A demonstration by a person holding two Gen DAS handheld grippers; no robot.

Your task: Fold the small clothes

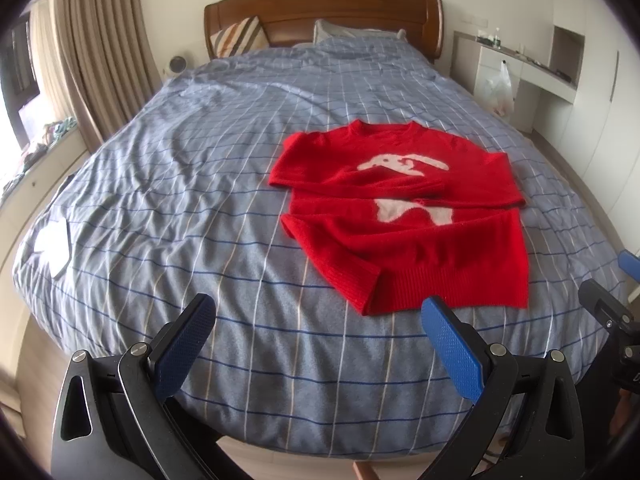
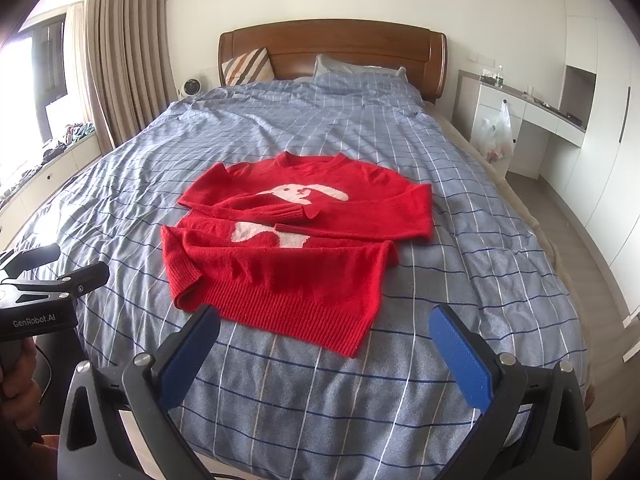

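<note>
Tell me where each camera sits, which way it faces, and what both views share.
Left wrist: on the left gripper at the bed's foot, facing the headboard; own open fingers show, the right gripper at the right edge.
Right wrist: on the right gripper, same direction; open fingers show, the left gripper and a hand at left.
Shared: red sweater, sleeves folded across, on the checked bed.

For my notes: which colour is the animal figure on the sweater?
Pale pink figure on the red sweater; right wrist view.
</note>
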